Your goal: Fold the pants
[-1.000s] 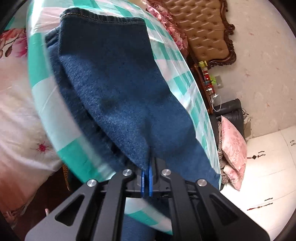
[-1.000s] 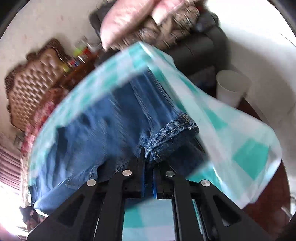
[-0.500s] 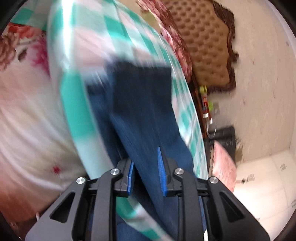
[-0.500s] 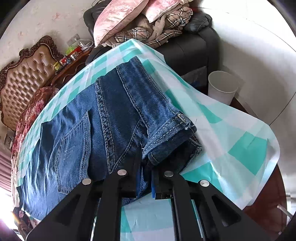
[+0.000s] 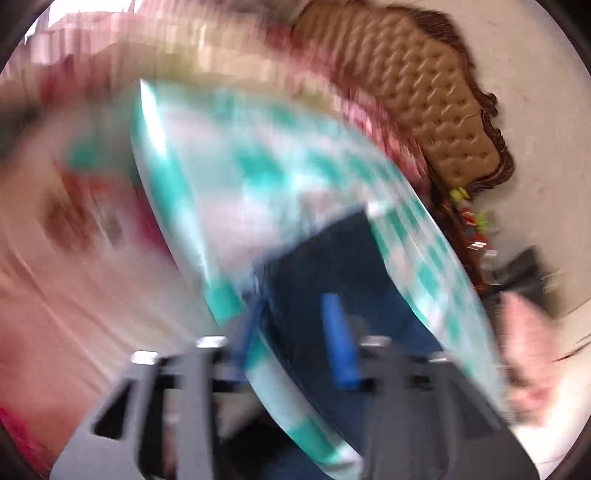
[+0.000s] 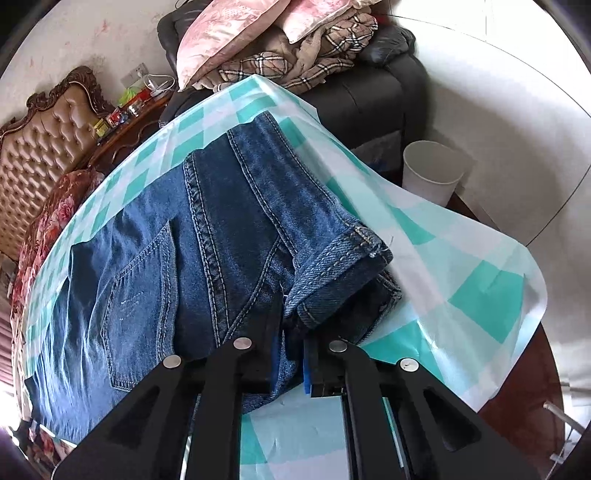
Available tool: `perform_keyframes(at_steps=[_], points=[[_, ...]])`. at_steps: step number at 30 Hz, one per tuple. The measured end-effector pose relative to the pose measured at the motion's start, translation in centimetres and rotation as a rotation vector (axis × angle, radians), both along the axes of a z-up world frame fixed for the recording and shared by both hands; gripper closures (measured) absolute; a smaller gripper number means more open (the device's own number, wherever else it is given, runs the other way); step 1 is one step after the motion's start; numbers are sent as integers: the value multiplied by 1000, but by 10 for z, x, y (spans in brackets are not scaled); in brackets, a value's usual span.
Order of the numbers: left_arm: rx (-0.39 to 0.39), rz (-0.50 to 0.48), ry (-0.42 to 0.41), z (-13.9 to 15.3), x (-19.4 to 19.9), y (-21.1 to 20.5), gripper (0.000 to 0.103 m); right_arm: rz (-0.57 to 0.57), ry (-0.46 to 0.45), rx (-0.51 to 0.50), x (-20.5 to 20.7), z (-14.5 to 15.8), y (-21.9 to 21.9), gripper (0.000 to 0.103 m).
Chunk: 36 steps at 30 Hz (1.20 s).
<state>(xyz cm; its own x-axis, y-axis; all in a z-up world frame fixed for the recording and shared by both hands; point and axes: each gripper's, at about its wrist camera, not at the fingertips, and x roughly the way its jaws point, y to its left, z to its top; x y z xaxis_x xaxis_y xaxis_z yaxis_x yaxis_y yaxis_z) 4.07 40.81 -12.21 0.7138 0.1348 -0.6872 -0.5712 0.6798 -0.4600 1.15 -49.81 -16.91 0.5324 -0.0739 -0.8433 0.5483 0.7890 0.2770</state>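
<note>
Teal-and-white checked plastic cloth (image 6: pixel 461 280) over worktop. Tufted tan leather headboard with carved dark wood frame (image 6: pixel 35 147). White plastic bin (image 6: pixel 432 171) on floor. Pink pillows (image 6: pixel 236 29) and plaid blanket (image 6: pixel 295 62) on black leather armchair (image 6: pixel 373 92).

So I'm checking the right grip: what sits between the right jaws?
In the right wrist view, a bunch of the jeans near the cuff sits between the right gripper's jaws, above the checked cloth.

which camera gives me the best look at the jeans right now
The right wrist view: the jeans lie sharp on the checkered cloth, seams, pocket and hems visible. The left wrist view is motion-blurred, showing only a dark blue patch.
</note>
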Motion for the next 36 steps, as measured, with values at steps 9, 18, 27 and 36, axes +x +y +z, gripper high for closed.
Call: perform_keyframes(at_steps=[9, 18, 27, 36], points=[[382, -788, -115, 52, 83, -222, 40, -234, 13, -233, -35, 41, -9, 37], [383, -1310, -61, 13, 175, -400, 51, 194, -34, -433, 54, 53, 76, 27], [620, -1192, 72, -19, 238, -421, 99, 316, 52, -555, 152, 22, 93, 28], [671, -1459, -18, -30, 191, -490, 50, 161, 24, -503, 165, 4, 53, 18]])
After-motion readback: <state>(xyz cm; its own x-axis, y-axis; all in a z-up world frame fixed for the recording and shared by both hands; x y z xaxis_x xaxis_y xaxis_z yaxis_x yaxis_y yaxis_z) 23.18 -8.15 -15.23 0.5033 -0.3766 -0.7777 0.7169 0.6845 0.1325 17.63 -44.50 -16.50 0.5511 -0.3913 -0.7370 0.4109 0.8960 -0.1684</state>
